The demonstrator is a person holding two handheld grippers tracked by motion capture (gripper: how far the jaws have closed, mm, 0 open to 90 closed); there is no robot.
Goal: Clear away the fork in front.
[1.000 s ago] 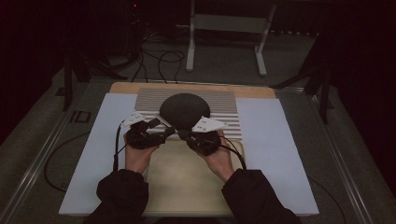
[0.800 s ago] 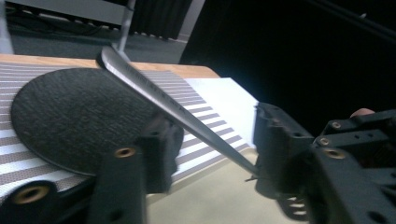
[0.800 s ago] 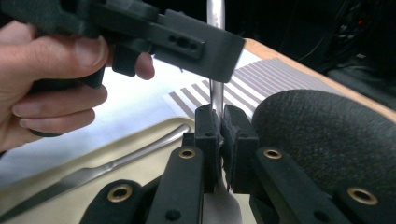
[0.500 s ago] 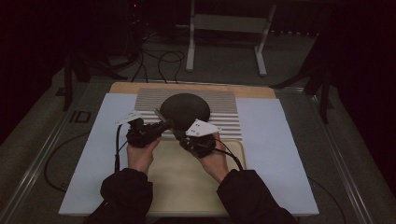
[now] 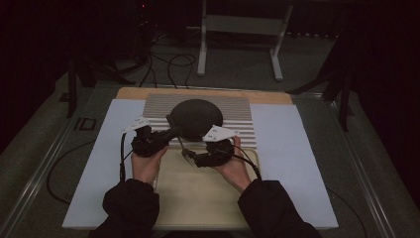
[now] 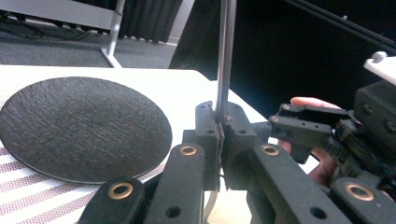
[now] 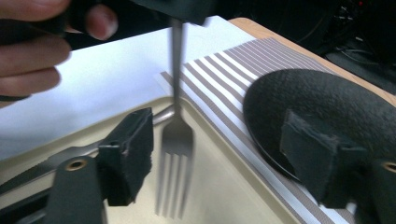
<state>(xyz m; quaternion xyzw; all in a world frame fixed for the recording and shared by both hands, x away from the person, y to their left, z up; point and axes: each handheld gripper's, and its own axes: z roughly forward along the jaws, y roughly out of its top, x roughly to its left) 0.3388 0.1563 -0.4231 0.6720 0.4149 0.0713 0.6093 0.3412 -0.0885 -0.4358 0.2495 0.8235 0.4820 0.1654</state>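
Note:
A metal fork (image 5: 183, 148) hangs upright over the cream tray (image 5: 198, 198), tines down. My left gripper (image 5: 175, 133) is shut on the fork's handle (image 6: 225, 60), pinched between its pads (image 6: 219, 122). My right gripper (image 5: 191, 158) faces it from the right and its jaws have just been opening. The fork's tines (image 7: 173, 158) hang between the right gripper's (image 7: 219, 154) spread pads, touching neither. A black round plate (image 5: 195, 118) sits on the striped placemat (image 5: 237, 111) just behind both grippers.
A pale blue sheet (image 5: 292, 163) covers the table under the tray and placemat. Another utensil (image 7: 42, 168) lies in the tray by the right gripper's left jaw. Cables (image 5: 163, 62) and a grey metal stand (image 5: 242, 29) are on the floor beyond the table.
The left gripper has shut on the fork's handle. The right gripper, shut on the fork before, has opened and let it go, shifting slightly toward the person.

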